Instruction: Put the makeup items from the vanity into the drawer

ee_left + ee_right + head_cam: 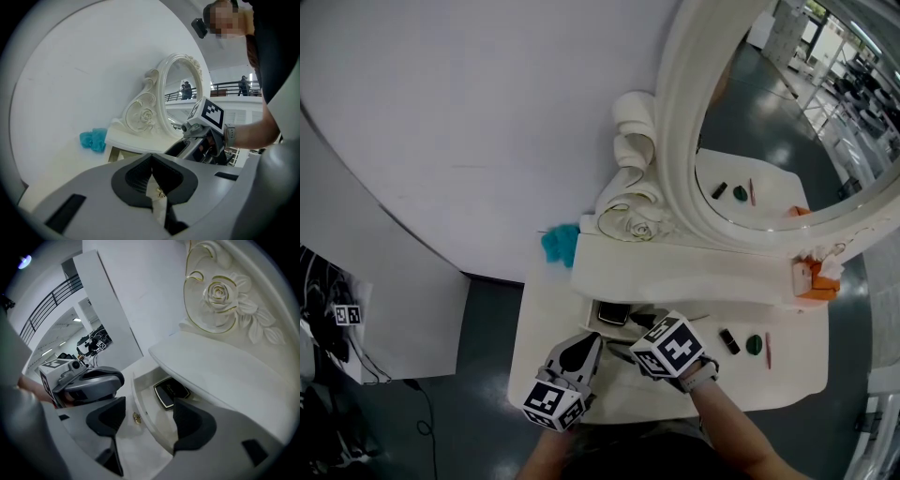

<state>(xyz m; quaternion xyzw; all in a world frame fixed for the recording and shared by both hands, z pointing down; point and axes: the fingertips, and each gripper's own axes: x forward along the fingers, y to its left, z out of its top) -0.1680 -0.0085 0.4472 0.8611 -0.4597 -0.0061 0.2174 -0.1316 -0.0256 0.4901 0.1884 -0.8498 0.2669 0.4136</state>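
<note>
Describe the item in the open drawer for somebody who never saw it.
Find the white vanity with its oval mirror and the open drawer below its shelf. Inside lies a flat black case with a gold rim, larger than the items on the tabletop.

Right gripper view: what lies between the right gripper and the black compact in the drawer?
The open drawer's front panel, with its gold knob, shown in the right gripper view; the compact lies beyond it.
</note>
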